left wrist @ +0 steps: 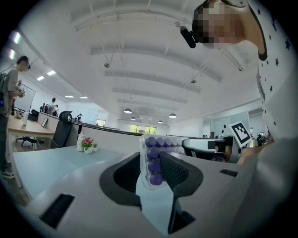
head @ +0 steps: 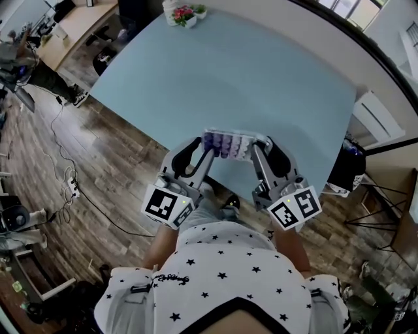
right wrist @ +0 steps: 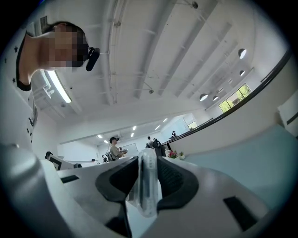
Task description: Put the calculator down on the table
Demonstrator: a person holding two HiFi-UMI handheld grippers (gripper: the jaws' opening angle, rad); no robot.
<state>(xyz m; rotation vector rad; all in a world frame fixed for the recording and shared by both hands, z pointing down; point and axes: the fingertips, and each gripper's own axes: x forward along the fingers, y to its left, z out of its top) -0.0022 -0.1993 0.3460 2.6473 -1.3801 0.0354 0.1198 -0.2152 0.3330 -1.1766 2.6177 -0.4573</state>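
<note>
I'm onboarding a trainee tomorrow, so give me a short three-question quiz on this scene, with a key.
1. True or false: only the left gripper grips the calculator.
2. What stands at the far edge of the table? A flowers; B laptop; C mug.
3. What colour are the calculator's keys?

Key
1. False: the right gripper clamps its other end too.
2. A.
3. Purple.
</note>
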